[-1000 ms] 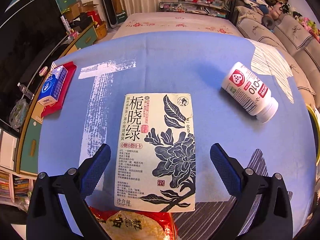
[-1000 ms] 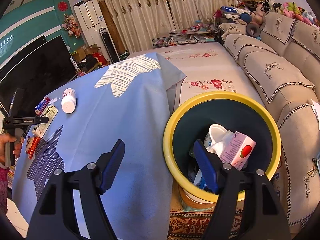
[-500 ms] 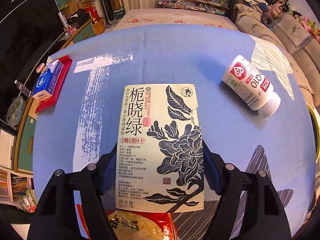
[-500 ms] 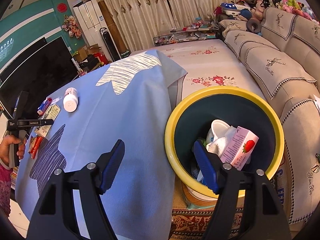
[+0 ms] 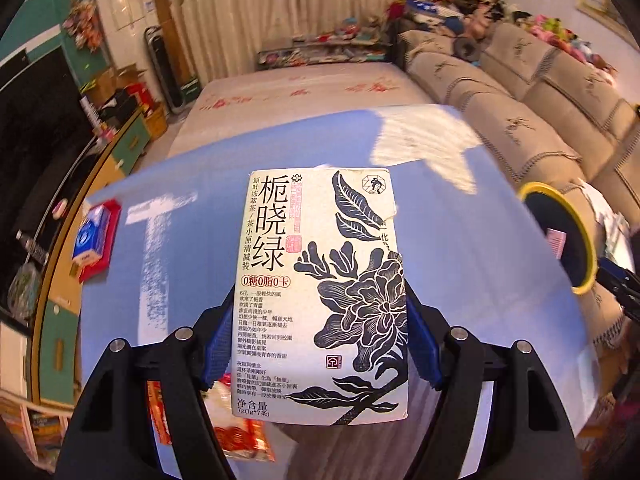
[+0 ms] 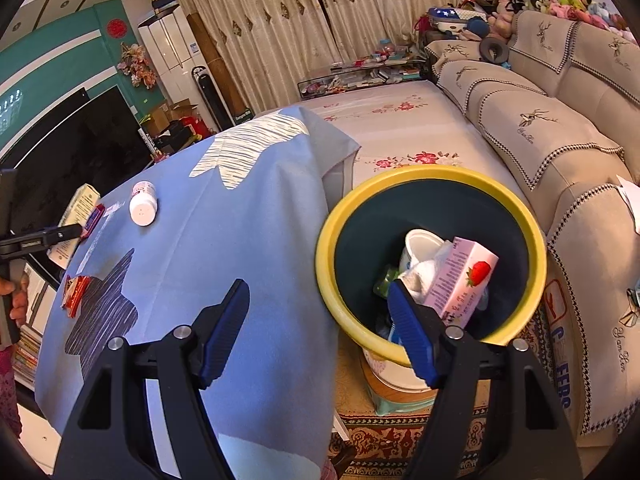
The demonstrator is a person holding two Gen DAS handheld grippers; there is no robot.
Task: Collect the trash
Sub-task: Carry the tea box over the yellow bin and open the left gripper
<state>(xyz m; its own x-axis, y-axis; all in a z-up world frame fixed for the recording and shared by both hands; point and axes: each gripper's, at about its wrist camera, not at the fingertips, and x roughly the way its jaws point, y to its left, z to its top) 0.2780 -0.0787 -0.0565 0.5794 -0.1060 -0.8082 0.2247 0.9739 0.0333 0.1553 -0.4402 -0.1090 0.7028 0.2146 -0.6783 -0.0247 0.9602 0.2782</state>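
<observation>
My left gripper [image 5: 320, 344] is clamping the tea box [image 5: 320, 280] printed "栀晓绿", "0糖0脂0卡"; my right gripper [image 6: 320, 332] is gaping, empty.

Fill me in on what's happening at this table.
A person is clearing trash with a handheld tool in each hand. The left tool is shut on a cream tea box and holds it lifted above the blue tablecloth. The right tool hangs open and empty near the yellow-rimmed bin, which already holds a pink strawberry carton. A white bottle and a red snack packet lie on the cloth.
</observation>
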